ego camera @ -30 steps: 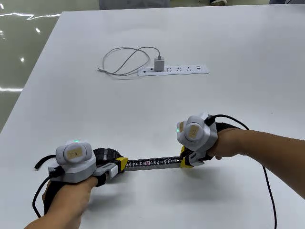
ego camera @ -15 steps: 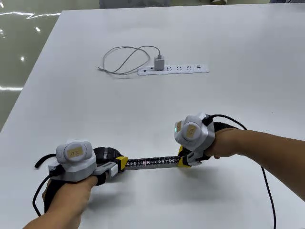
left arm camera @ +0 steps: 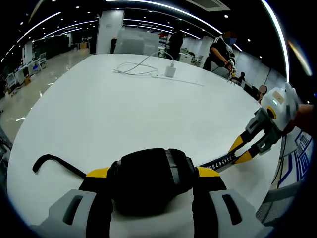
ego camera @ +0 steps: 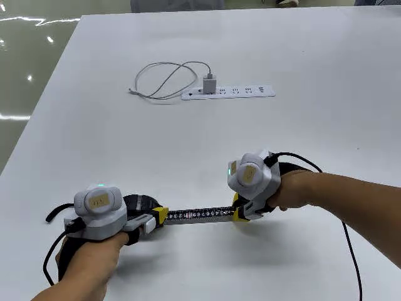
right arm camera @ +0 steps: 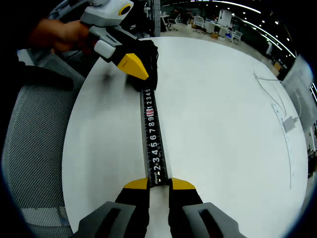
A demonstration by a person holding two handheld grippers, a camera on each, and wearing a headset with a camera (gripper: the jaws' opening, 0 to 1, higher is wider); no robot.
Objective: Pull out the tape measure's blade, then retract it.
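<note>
We clamp left gripper [left arm camera: 152, 172] around tape measure case [left arm camera: 150, 186], its mouth hidden | right gripper [right arm camera: 159, 184] pinches blade [right arm camera: 150, 134] end, hook hidden between its jaws

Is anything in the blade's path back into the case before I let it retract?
Nothing visible. The blade runs straight over bare table from the right gripper to the case in the left gripper; the power strip lies far off.

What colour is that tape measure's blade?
The blade is black with white numbers and a red mark, clearest in the right gripper view.
</note>
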